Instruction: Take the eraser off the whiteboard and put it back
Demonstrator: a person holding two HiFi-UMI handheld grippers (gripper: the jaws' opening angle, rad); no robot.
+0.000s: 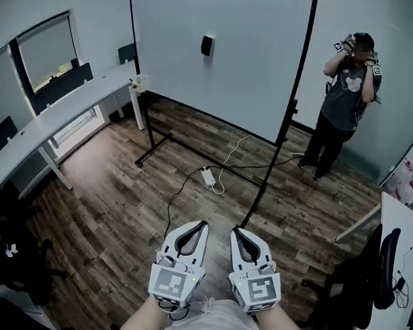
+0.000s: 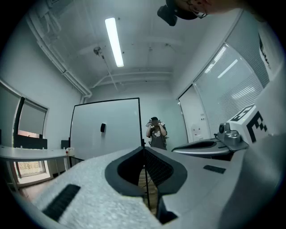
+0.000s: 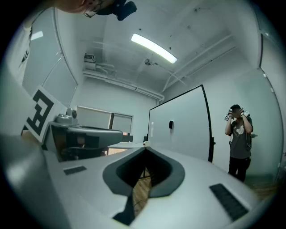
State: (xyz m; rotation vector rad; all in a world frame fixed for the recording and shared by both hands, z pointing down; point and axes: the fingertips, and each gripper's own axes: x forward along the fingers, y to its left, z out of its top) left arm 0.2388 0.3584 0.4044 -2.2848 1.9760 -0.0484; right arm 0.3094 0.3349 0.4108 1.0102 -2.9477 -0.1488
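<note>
Left gripper (image 1: 202, 225) and right gripper (image 1: 235, 231) level, side by side, each with jaws closed together on nothing. Well ahead of both, up on the whiteboard (image 1: 249, 71): the black eraser (image 1: 207, 45). Nearest the wrists, black-and-white square markers (image 1: 171, 285), patterns only. Ahead-right of the right gripper, a person (image 1: 347, 100) standing.

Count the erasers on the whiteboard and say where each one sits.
1. The black eraser sticks to the front of the whiteboard, upper middle, left of the standing person. The board's back side is hidden, so more could be there.
</note>
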